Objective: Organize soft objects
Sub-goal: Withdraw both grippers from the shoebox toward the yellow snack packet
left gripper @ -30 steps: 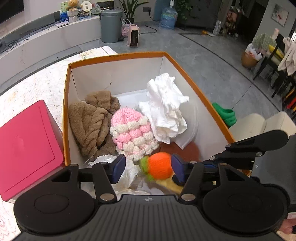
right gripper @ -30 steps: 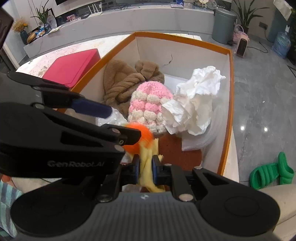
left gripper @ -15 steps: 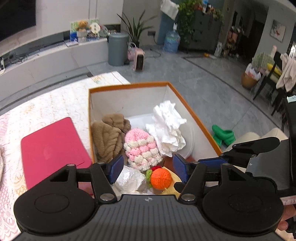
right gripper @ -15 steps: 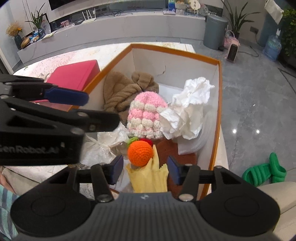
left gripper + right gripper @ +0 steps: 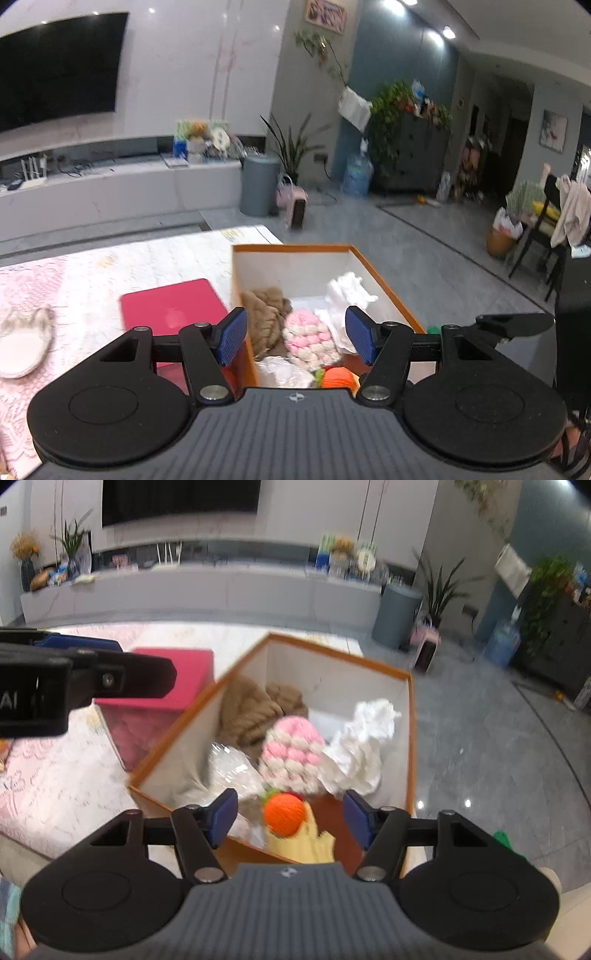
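Observation:
An orange-rimmed white box [image 5: 291,249] [image 5: 410,716] holds soft things: a brown plush cloth [image 5: 267,310] [image 5: 255,709], a pink-and-cream knitted hat [image 5: 310,338] [image 5: 291,753], crumpled white cloth [image 5: 347,295] [image 5: 362,742], a clear plastic bag [image 5: 229,768], and an orange knitted ball on yellow fabric [image 5: 284,812] [image 5: 338,378]. My left gripper [image 5: 295,336] is open and empty, raised above the box's near end. My right gripper [image 5: 290,816] is open and empty above the orange ball.
A red box [image 5: 173,306] [image 5: 155,705] stands left of the orange box on a pink lace tablecloth [image 5: 74,273]. A white fuzzy item [image 5: 22,343] lies at far left. The left gripper's arm [image 5: 74,683] shows at left in the right wrist view. Grey floor lies to the right.
The right gripper opened and let go of the yellow fabric with the orange ball, which now lies in the box. Both grippers rose and pulled back from the box.

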`<state>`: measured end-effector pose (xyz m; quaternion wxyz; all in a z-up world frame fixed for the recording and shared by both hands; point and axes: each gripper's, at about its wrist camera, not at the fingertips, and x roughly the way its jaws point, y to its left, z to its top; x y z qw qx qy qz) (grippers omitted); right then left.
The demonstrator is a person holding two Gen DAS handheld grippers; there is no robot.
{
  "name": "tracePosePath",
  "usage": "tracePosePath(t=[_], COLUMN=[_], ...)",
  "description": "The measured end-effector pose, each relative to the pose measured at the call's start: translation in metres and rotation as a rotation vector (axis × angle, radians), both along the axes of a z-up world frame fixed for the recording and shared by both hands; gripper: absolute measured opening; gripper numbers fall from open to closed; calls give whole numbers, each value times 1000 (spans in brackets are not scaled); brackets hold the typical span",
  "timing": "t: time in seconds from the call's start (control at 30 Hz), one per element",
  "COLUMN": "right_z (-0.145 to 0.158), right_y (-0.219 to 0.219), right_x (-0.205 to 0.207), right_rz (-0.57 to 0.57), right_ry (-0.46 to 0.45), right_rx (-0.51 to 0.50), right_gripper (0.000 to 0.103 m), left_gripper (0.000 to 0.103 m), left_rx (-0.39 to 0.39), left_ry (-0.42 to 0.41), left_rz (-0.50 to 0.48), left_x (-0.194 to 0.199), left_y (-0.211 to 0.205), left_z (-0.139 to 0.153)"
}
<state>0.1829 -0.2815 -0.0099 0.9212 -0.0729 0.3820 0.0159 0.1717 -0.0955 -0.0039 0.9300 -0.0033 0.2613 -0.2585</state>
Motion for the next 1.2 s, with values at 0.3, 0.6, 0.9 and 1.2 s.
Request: tracePosePath(t=[0.3, 0.6, 0.9, 1.2], right_z=[-6, -19, -39, -62], right_y=[52, 116, 173, 223], right_x=[-37, -53, -46, -23], right_rz=[44, 141, 223, 341], right_ry=[-156, -217, -174, -115], right_rx=[125, 187, 195, 190], right_gripper=[64, 65, 66, 71], left_gripper=[72, 72, 78, 92], left_rx=[-50, -4, 26, 121], left_ry=[-33, -1, 79, 179], left_rz=[159, 303, 391, 435], left_x=[-29, -47, -56, -43], left_y=[58, 123, 189, 258], left_z=[-5, -20, -31, -39])
